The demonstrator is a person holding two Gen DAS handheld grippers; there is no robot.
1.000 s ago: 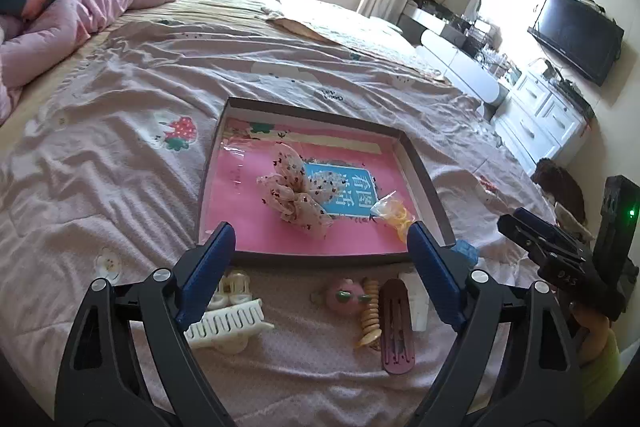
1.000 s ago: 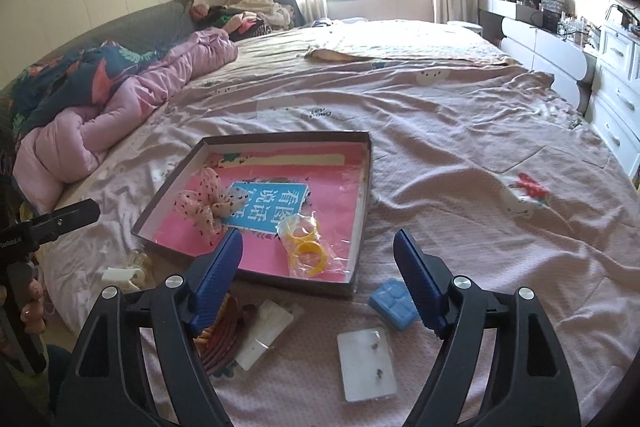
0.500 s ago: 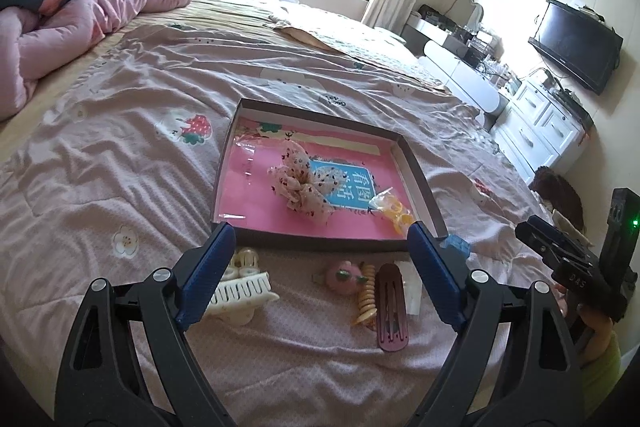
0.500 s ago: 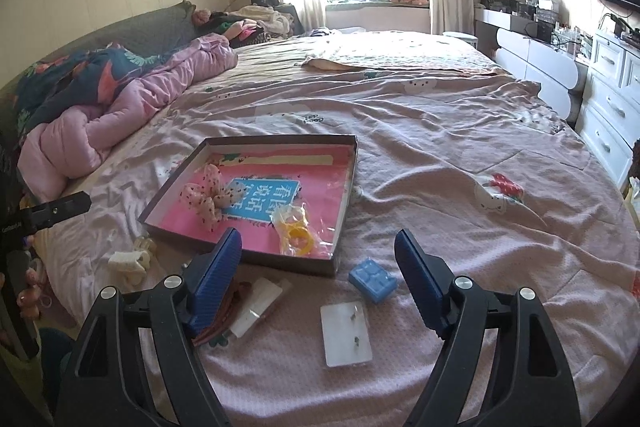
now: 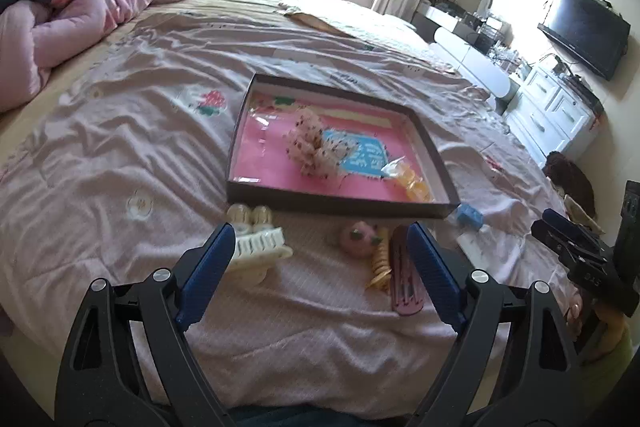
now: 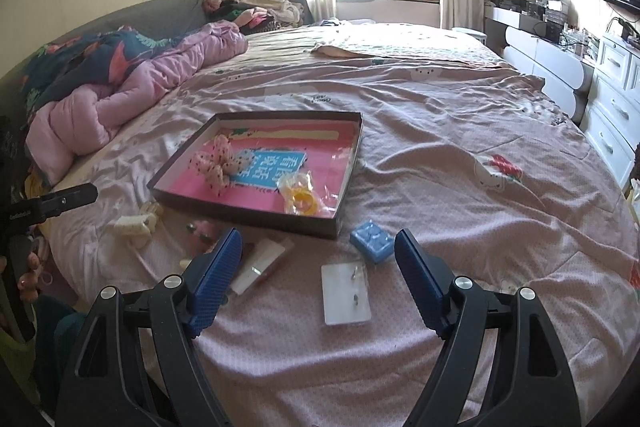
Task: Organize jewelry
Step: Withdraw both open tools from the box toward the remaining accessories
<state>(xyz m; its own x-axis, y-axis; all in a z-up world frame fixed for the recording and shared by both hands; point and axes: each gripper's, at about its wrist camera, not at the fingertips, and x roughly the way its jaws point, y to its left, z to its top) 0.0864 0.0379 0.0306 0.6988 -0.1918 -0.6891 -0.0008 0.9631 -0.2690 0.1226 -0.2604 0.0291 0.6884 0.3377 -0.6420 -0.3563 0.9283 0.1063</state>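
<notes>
A shallow dark box with a pink floor lies on the bed. In it are a dotted fabric bow and a bag of yellow rings. In front of the box lie a cream hair claw, a pink round clip, a beige spiral, a pink barrette, a blue case and a clear earring card. My left gripper is open and empty above the loose pieces. My right gripper is open and empty above the card.
The pink bedsheet spreads wide around the box. A rumpled pink and dark duvet lies at the far left. White drawers and a TV stand to the right of the bed.
Both grippers have pulled back from the box and risen a little, so the box and loose pieces look smaller and farther. Both stay open. Nothing on the bed has moved.
</notes>
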